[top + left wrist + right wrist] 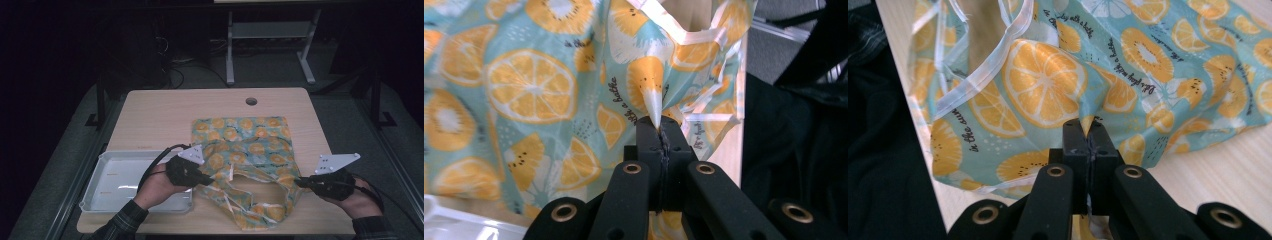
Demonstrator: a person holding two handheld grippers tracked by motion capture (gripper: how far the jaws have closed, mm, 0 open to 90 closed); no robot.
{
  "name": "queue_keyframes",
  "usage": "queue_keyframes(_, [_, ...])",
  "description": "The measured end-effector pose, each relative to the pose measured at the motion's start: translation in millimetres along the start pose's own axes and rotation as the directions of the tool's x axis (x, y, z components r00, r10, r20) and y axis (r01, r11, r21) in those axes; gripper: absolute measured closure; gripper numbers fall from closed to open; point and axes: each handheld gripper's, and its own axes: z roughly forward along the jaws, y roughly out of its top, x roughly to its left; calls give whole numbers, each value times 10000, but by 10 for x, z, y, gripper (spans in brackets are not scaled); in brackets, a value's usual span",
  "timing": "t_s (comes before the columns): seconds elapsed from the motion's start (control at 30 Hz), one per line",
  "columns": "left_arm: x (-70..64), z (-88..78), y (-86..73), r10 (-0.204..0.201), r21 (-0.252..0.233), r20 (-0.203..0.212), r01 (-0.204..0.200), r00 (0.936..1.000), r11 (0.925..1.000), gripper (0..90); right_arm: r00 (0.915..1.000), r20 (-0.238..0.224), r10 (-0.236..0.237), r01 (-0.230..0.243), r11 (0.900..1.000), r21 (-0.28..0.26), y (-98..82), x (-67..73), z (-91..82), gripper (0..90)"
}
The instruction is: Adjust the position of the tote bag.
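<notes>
High view: the left tongs (206, 179) and right tongs (302, 182) both pinch the citrus-print cloth (245, 150), which lies across the middle of the wooden surface (160, 115), its near part bunched and lifted between them. Both hands come in from the near edge, palms low, the tongs pointing inward toward each other. In the left gripper view the jaws are clamped on a peaked fold; the right gripper view shows the same on the other edge. A white tray (107, 172) sits near left.
</notes>
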Motion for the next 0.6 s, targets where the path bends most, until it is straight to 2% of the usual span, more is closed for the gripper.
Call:
queue_keyframes(0.37, [337,-153,117,-473,-685,-582,433,9972,9967,897,9995,277,144,-132,9990,-428,193,-234,18,889])
queue_keyframes(0.6, [514,-122,87,-869,-724,-683,820,9939,9940,898,9992,310,241,-225,9985,-507,278,-376,80,889])
